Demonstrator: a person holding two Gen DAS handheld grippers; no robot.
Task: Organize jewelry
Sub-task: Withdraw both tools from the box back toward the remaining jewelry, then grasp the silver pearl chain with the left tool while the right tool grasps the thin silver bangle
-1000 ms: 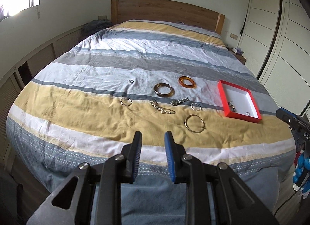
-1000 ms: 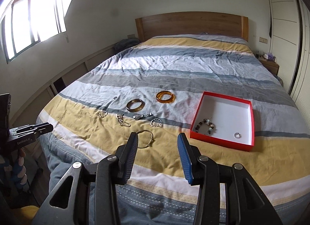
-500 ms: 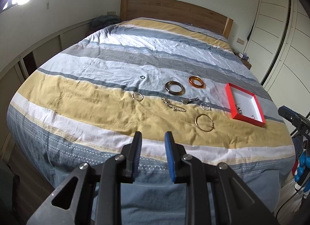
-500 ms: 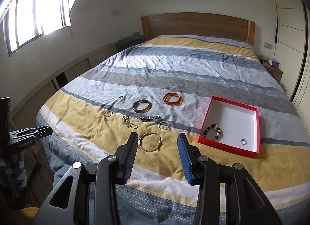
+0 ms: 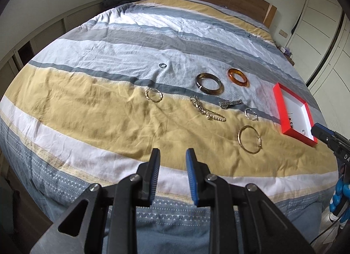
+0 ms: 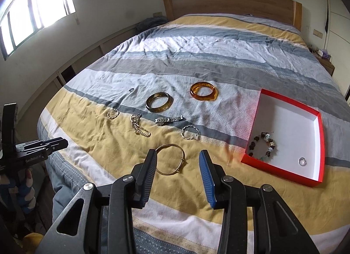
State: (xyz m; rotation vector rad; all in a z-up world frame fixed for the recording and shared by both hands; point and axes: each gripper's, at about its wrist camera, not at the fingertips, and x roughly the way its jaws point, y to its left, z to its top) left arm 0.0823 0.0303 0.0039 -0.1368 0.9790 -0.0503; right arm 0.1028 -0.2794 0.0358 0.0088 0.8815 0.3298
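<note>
Across the foot end of the bed, on the striped cover: amber bangle and brown bangle side by side, small ring toward the bed's left edge, silver watch, gold chain, two twisted hoops. Nearest the foot edge, thin gold bangle, just ahead of the right claw: parted moderately, empty. Near the bed's right edge, red box with beaded bracelet and silver ring inside. Left claw: narrow gap, nothing held, above the foot edge.
</note>
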